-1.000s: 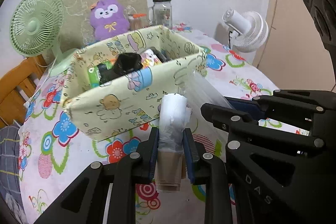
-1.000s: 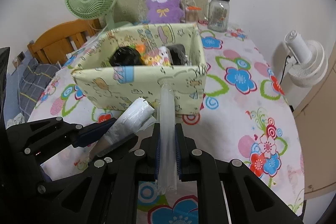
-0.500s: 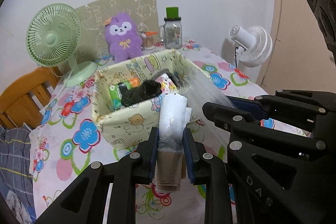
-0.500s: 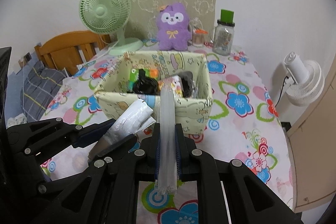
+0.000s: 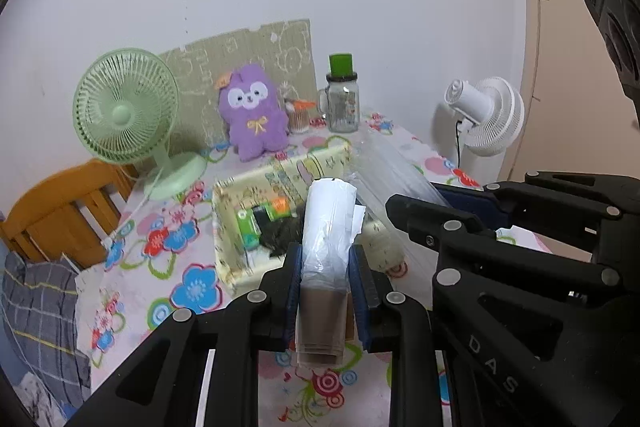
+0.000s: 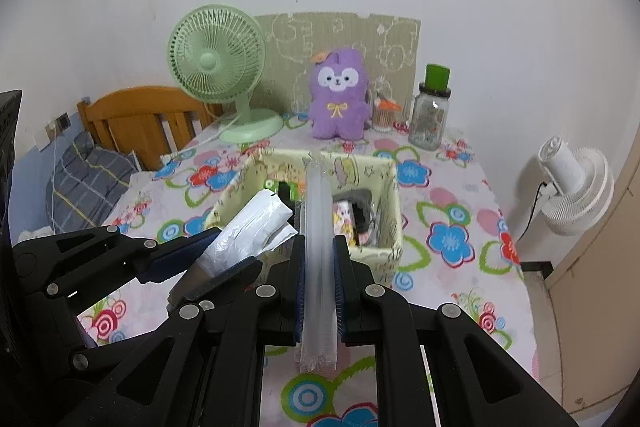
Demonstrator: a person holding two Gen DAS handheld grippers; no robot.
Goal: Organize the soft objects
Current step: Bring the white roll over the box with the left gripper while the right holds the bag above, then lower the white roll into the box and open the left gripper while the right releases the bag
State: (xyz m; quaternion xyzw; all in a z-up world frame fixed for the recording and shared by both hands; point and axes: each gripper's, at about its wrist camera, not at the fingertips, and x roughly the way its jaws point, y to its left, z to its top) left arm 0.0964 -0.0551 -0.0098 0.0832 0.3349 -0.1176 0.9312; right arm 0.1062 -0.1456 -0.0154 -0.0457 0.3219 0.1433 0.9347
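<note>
Nearest the left wrist camera, the left gripper (image 5: 327, 269) has its black, blue-padded fingers closed on a roll of thin white plastic bags (image 5: 326, 227), crinkled and glossy at the top, with a tan paper band around its lower end (the band sticks out below the pads). Beside it, the right gripper (image 6: 319, 269) pinches a flat, folded stack of clear plastic film (image 6: 318, 259), stiff and ribbed along its edges, standing almost upright between narrow-set pads. Both bundles are held in the air above the glossy flowered tablecloth (image 6: 452, 239), near each other but apart.

Just beyond them sits an open rectangular fabric box in pale yellow with cartoon prints (image 6: 390, 219), its soft walls slightly bowed. Inside lie a green packet (image 5: 248, 227), something dark and crumpled, and a pink printed pouch (image 6: 344, 217).

Farther back, against the white wall, stand a mint-green plastic desk fan (image 6: 218, 61), a fuzzy purple plush toy (image 6: 339, 95) and a clear glass jar with a green lid (image 6: 430, 115). A white round fan (image 6: 572, 187) stands off the table's right edge, and a wooden chair back (image 6: 132, 119) shows to the left.
</note>
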